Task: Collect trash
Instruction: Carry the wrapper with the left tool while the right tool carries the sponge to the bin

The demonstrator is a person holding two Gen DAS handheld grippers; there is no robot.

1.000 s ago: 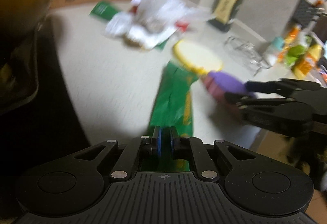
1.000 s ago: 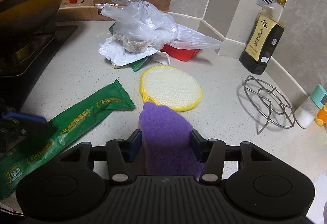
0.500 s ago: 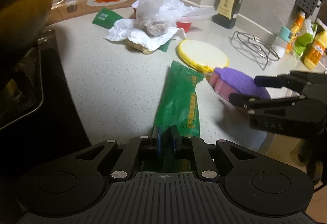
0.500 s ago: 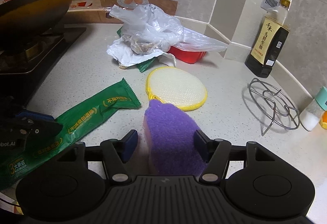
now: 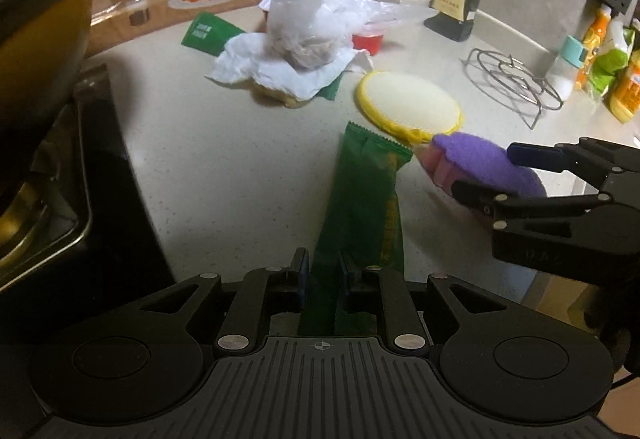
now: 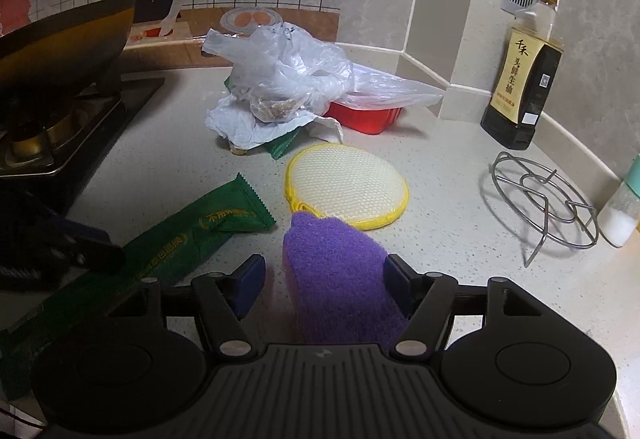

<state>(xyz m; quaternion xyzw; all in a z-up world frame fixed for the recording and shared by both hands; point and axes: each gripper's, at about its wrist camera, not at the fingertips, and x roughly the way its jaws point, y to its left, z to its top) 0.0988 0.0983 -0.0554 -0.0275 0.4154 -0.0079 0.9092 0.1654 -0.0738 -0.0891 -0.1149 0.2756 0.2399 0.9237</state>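
— Down the middle of the left wrist view, we see the green wrapper (image 5: 366, 199) lying flat on the counter (image 5: 240, 167). Its long axis runs from the bottom centre up the frame, and its serrated end points toward the yellow scrubber pad (image 5: 408, 105).

— In our right wrist view that wrapper (image 6: 200, 235) slants from lower left up to the centre, serrated end uppermost. Who has it?

— Our left gripper (image 5: 323, 273) sits at the lower centre, angled down at the counter. Its jaws are opening; the wrapper's near end lies between them, and we see a gap on either side, so it is released.

— And our right gripper (image 6: 324, 279)?

— It tilts down too. Its jaws are opening around the purple sponge (image 6: 340, 279); the left blue pad (image 6: 250, 283) stands clear of the sponge, while the right one is just beside it, and we cannot tell if it touches. From the left wrist view the right gripper (image 5: 488, 175) reaches in from the right edge.

— How does the wrapper look?

— Dark green, long and narrow, with yellow print along it, slightly creased.

— Farther out?

— At upper centre we see a clear plastic bag (image 6: 296, 75) heaped on crumpled white paper (image 6: 240, 123), a red tub (image 6: 368, 117) beside it, a soy sauce bottle (image 6: 524, 79) at upper right and a wire trivet (image 6: 540, 199) at right.
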